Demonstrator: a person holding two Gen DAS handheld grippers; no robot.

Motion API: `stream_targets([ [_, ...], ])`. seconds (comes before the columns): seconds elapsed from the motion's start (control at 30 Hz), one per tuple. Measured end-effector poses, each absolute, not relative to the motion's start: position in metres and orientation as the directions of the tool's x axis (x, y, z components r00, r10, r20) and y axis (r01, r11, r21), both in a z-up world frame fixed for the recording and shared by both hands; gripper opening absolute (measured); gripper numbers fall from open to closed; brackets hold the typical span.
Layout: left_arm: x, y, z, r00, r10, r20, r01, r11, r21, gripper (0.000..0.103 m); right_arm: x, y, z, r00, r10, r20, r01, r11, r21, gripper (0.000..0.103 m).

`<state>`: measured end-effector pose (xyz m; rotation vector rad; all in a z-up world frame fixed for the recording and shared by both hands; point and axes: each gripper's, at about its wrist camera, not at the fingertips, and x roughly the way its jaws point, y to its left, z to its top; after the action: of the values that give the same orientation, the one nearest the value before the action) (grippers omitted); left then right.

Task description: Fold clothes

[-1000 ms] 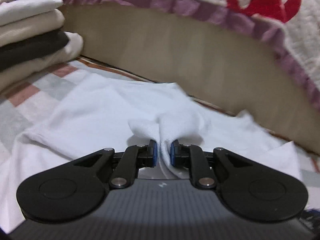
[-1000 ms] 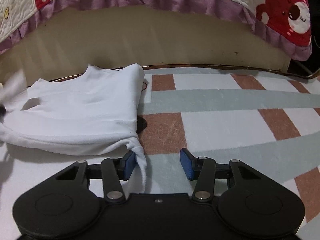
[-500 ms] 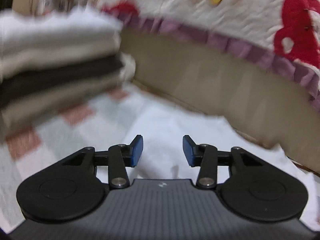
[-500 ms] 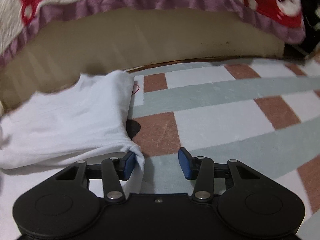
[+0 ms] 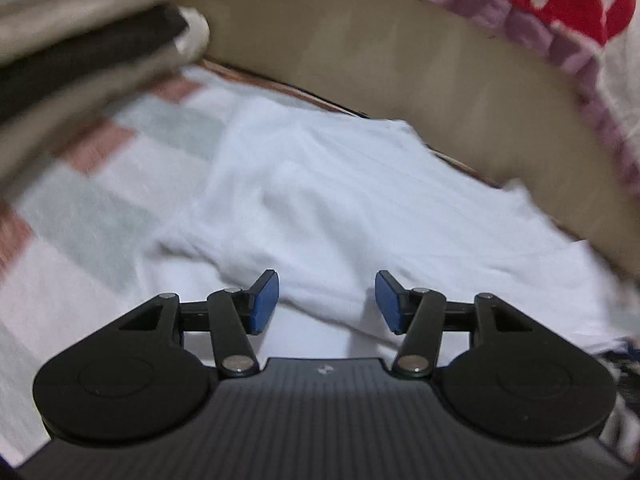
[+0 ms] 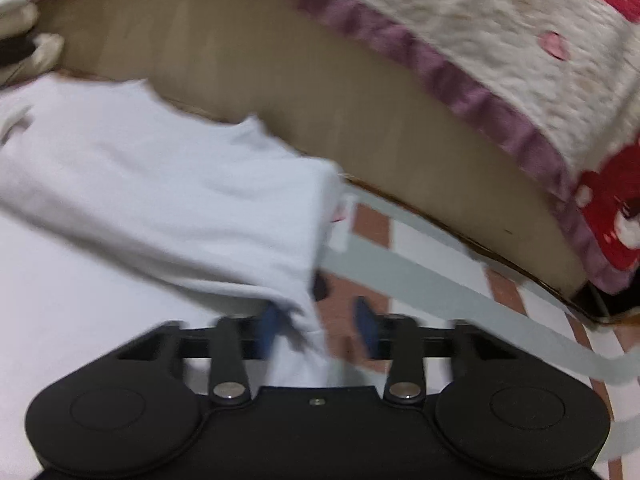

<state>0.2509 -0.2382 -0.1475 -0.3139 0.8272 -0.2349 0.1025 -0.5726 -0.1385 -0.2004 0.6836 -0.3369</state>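
Note:
A white garment [image 5: 340, 208] lies folded over on the checked mat [image 5: 100, 184]. My left gripper [image 5: 326, 300] hovers over its near fold, jaws opening, and nothing is pinched between the blue pads. In the right wrist view the same white garment [image 6: 160, 184] fills the left half, and its near right corner hangs down between the fingers of my right gripper [image 6: 318, 328]. Those jaws are closing. The cloth rests against the left pad, while a gap still shows before the right pad. The view is blurred and tilted.
A stack of folded clothes [image 5: 80, 40], cream and black, stands at the left on the mat. A beige bed side [image 5: 400, 80] runs along the back under a quilt with red figures [image 5: 580, 0]. To the right of the garment is bare mat [image 6: 420, 272].
My left gripper let go of the bunched white cloth and opened wide, swinging toward the stack. The right gripper rolled, tilting its view, and its jaws narrowed around the garment's corner.

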Motion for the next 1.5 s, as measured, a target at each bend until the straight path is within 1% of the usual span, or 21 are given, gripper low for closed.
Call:
stream_targets([
  [0.1, 0.250, -0.234, -0.152, 0.624, -0.387, -0.679, 0.044, 0.885, -0.464, 0.053, 0.101, -0.588, -0.132, 0.721, -0.319, -0.615, 0.289, 0.945, -0.151, 0.022],
  [0.23, 0.259, -0.224, -0.161, 0.635, -0.347, -0.690, -0.084, 0.857, -0.508, 0.054, 0.099, -0.597, -0.136, 0.699, -0.278, -0.659, 0.335, 0.941, -0.041, 0.022],
  [0.3, 0.263, -0.216, -0.163, 0.656, -0.333, -0.677, -0.146, 0.825, -0.547, 0.061, 0.098, -0.602, -0.139, 0.695, -0.260, -0.670, 0.354, 0.935, 0.005, 0.024],
  [0.37, 0.270, -0.218, -0.162, 0.664, -0.311, -0.680, -0.151, 0.835, -0.530, 0.058, 0.097, -0.606, -0.141, 0.695, -0.241, -0.677, 0.365, 0.930, 0.043, 0.024],
  [0.4, 0.274, -0.221, -0.161, 0.662, -0.307, -0.684, -0.131, 0.851, -0.509, 0.047, 0.097, -0.607, -0.142, 0.696, -0.237, -0.678, 0.366, 0.929, 0.052, 0.024],
  [0.43, 0.278, -0.226, -0.161, 0.656, -0.298, -0.694, -0.109, 0.872, -0.477, 0.031, 0.097, -0.607, -0.142, 0.696, -0.235, -0.679, 0.365, 0.930, 0.052, 0.024],
  [0.47, 0.279, -0.230, -0.160, 0.650, -0.282, -0.706, -0.095, 0.891, -0.443, 0.005, 0.096, -0.606, -0.142, 0.695, -0.236, -0.679, 0.362, 0.931, 0.048, 0.024],
  [0.53, 0.267, -0.228, -0.148, 0.677, -0.261, -0.688, -0.099, 0.894, -0.437, 0.005, 0.097, -0.606, -0.143, 0.696, -0.230, -0.681, 0.354, 0.934, 0.047, 0.025],
  [0.6, 0.242, -0.218, -0.127, 0.764, -0.258, -0.591, -0.061, 0.884, -0.464, 0.005, 0.095, -0.608, -0.143, 0.696, -0.229, -0.680, 0.357, 0.933, 0.052, 0.035],
  [0.67, 0.215, -0.217, -0.112, 0.817, -0.186, -0.545, -0.056, 0.916, -0.397, 0.005, 0.097, -0.611, -0.143, 0.693, -0.225, -0.685, 0.362, 0.930, 0.062, 0.042],
  [0.7, 0.209, -0.218, -0.115, 0.808, -0.166, -0.566, -0.075, 0.923, -0.377, 0.006, 0.097, -0.612, -0.143, 0.691, -0.221, -0.688, 0.364, 0.929, 0.067, 0.044],
  [0.83, 0.198, -0.214, -0.158, 0.649, -0.106, -0.753, -0.203, 0.930, -0.306, 0.013, 0.099, -0.613, -0.143, 0.686, -0.228, -0.691, 0.367, 0.928, 0.058, 0.044],
  [0.9, 0.185, -0.212, -0.153, 0.678, -0.062, -0.733, -0.172, 0.955, -0.241, 0.024, 0.099, -0.614, -0.142, 0.680, -0.229, -0.697, 0.365, 0.929, 0.051, 0.044],
  [0.97, 0.180, -0.210, -0.142, 0.711, -0.013, -0.703, -0.145, 0.976, -0.165, 0.030, 0.100, -0.615, -0.138, 0.651, -0.228, -0.724, 0.366, 0.930, 0.036, 0.047],
  [1.03, 0.183, -0.197, -0.128, 0.754, -0.050, -0.654, -0.093, 0.979, -0.183, 0.032, 0.100, -0.617, -0.129, 0.597, -0.214, -0.774, 0.364, 0.931, 0.024, 0.050],
  [1.1, 0.194, -0.181, -0.122, 0.761, -0.126, -0.636, -0.027, 0.974, -0.226, 0.050, 0.094, -0.621, -0.116, 0.588, -0.184, -0.788, 0.367, 0.928, 0.057, 0.050],
  [1.27, 0.235, -0.167, -0.145, 0.670, -0.261, -0.695, 0.133, 0.963, -0.233, 0.051, 0.075, -0.641, -0.080, 0.779, -0.054, -0.624, 0.334, 0.879, 0.340, 0.051],
  [1.33, 0.238, -0.174, -0.153, 0.673, -0.271, -0.688, 0.199, 0.962, -0.184, 0.047, 0.096, -0.638, -0.074, 0.797, -0.057, -0.601, 0.314, 0.889, 0.332, 0.051],
  [1.37, 0.234, -0.179, -0.153, 0.680, -0.279, -0.678, 0.225, 0.960, -0.169, 0.016, 0.109, -0.633, -0.074, 0.793, -0.065, -0.606, 0.300, 0.908, 0.294, 0.051],
  [1.4, 0.230, -0.185, -0.154, 0.686, -0.286, -0.669, 0.250, 0.956, -0.153, 0.002, 0.123, -0.629, -0.076, 0.786, -0.078, -0.614, 0.284, 0.926, 0.247, 0.051],
  [1.5, 0.221, -0.194, -0.151, 0.712, -0.310, -0.630, 0.294, 0.946, -0.134, 0.002, 0.173, -0.618, -0.085, 0.741, -0.113, -0.662, 0.221, 0.972, 0.082, 0.052],
])
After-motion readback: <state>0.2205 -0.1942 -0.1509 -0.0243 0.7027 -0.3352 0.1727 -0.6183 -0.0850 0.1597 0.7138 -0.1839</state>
